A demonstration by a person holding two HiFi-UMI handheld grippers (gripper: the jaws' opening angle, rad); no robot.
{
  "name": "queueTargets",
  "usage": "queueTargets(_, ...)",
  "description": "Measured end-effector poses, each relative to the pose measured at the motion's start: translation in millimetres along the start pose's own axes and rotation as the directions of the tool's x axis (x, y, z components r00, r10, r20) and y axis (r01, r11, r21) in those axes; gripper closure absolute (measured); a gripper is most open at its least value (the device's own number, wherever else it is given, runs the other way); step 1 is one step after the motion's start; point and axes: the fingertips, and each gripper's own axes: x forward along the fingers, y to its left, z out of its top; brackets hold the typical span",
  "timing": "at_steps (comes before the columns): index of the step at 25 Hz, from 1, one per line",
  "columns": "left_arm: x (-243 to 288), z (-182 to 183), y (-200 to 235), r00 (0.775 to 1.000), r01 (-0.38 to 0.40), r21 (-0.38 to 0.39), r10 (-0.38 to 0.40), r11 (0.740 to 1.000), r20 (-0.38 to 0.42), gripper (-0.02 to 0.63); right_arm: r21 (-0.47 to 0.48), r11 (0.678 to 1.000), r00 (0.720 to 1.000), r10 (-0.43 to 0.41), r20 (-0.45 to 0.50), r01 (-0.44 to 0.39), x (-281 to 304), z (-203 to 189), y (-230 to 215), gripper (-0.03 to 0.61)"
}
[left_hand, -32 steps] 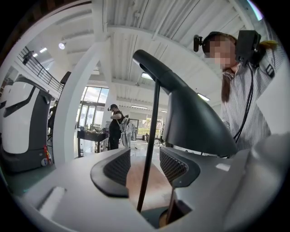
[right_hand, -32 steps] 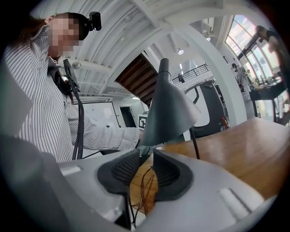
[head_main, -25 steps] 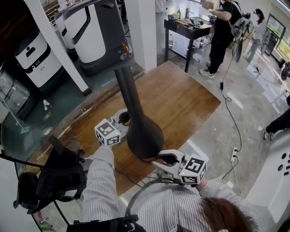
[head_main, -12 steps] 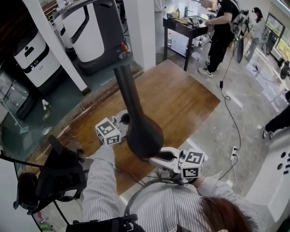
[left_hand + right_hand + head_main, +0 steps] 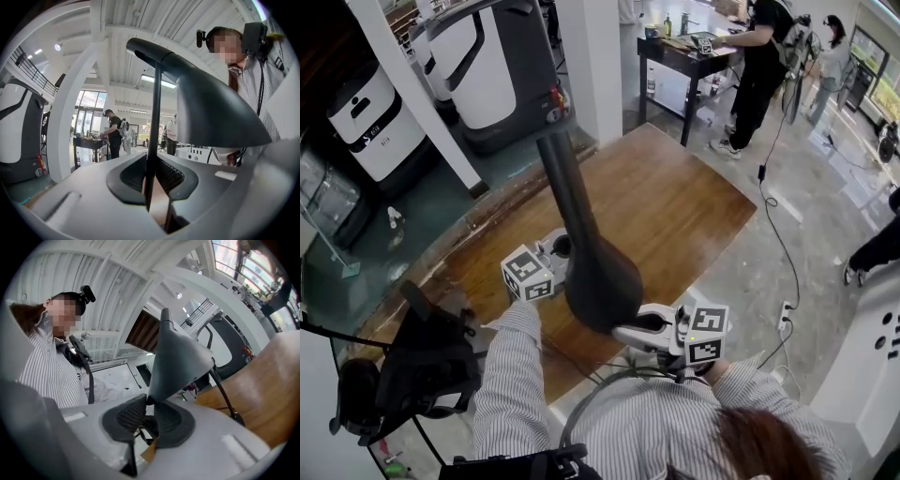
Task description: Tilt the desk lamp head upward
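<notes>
A black desk lamp stands on the wooden table (image 5: pixel 684 206), with its cone head (image 5: pixel 600 277) hanging low near the front edge. My left gripper (image 5: pixel 560 249) sits just left of the head; in the left gripper view its jaws (image 5: pixel 153 165) are closing with the thin stem (image 5: pixel 154 112) between the pads. The head (image 5: pixel 211 108) rises to the right of that stem. My right gripper (image 5: pixel 630 328) is at the head's near rim. In the right gripper view its jaws (image 5: pixel 150 408) pinch the rim of the head (image 5: pixel 176 357). The lamp's foot (image 5: pixel 236 418) rests on the wood.
Two white-and-black machines (image 5: pixel 487 66) and a white column (image 5: pixel 595 66) stand beyond the table. People work at a dark bench (image 5: pixel 684 56) at the back right. A black bundle of gear (image 5: pixel 422 366) lies at the lower left. A cable (image 5: pixel 778 234) trails across the floor.
My right gripper moved left, up to the lamp head's rim, and closed on it. The left gripper edged closer to the stem. The head shifted slightly.
</notes>
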Motion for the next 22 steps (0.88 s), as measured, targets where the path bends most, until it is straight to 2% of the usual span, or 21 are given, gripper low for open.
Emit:
queueTargets(7,-3,-1,4,1.000,-0.022,-0.012,0.022,1.000,0.012,0.563,-0.089,0.991,0.995,0.098,-0.033,-0.101,-7,18,40,0.526)
queueTargets(12,-3,-1,7,0.999,-0.040,-0.019,0.040,0.999,0.021,0.565,-0.192,0.966,0.985,0.167,-0.045,-0.173,-14,45,74,0.526)
queueTargets(16,-4,0,9,0.998,-0.053,-0.021,0.054,0.998,0.032,0.565,-0.248,0.949,0.980,0.197,-0.025,-0.197,-17,66,94,0.526)
queueTargets(22,-5,-2,10,0.997,-0.063,-0.018,0.063,0.998,0.035,0.568,-0.232,0.949,0.972,0.231,0.044,-0.215,-19,101,119,0.528)
